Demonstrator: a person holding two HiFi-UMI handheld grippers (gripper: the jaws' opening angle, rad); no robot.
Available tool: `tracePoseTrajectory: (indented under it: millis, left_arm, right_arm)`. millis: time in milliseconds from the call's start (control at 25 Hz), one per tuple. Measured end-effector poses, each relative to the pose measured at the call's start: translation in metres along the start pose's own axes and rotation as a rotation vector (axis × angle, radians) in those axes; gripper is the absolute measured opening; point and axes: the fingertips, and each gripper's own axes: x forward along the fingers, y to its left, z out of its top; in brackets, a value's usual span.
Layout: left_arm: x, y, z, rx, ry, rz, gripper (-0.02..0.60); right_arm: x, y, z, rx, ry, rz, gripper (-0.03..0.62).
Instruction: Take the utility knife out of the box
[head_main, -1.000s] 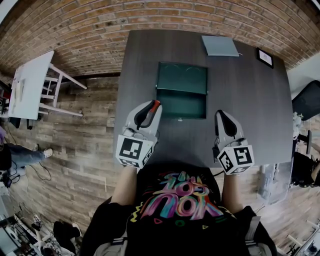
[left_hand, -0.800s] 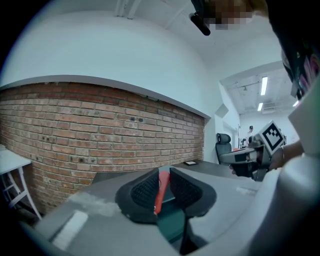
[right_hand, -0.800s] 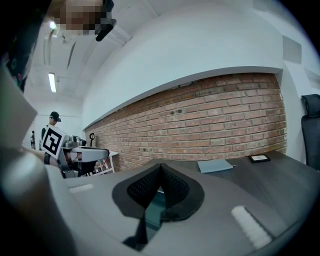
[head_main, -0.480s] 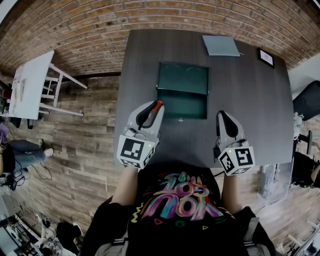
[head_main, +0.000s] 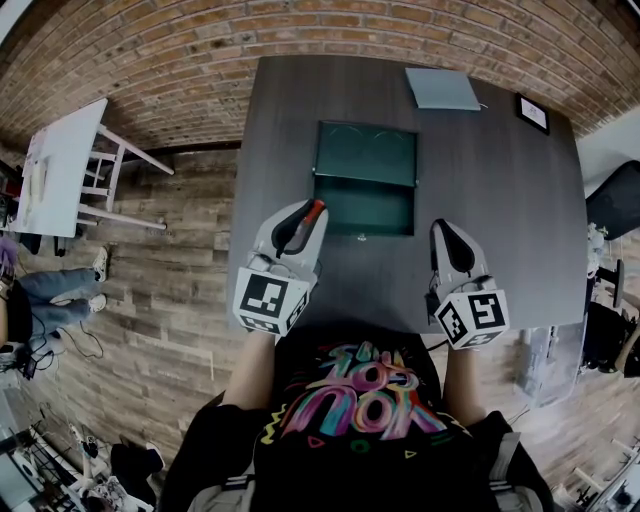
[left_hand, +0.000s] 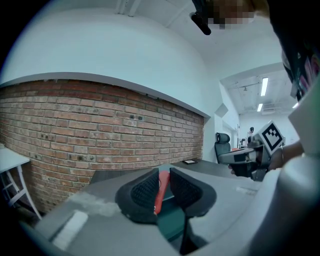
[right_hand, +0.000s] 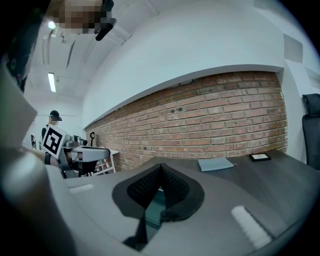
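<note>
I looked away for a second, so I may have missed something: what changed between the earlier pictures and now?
Nothing at the table changed. The left gripper keeps the red utility knife between its jaws, the right gripper stays shut and empty, and the green box lies open where it was. Only a bystander's legs on the floor shifted.

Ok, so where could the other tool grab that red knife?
Probably the red front end of the utility knife, which pokes out past the pads of the left tool. It stands on edge, thin, so the right tool would open, come from ahead and pinch its flat sides.
</note>
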Motion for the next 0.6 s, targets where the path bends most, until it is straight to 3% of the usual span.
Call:
tracePoseTrajectory:
  millis: [600]
  left_arm:
    - [0.0041, -0.0025, -0.0048, 0.000, 0.025, -0.001, 0.072]
  right_arm:
    - [-0.0003, -0.0012, 0.0018, 0.020, -0.006, 0.005, -0.002]
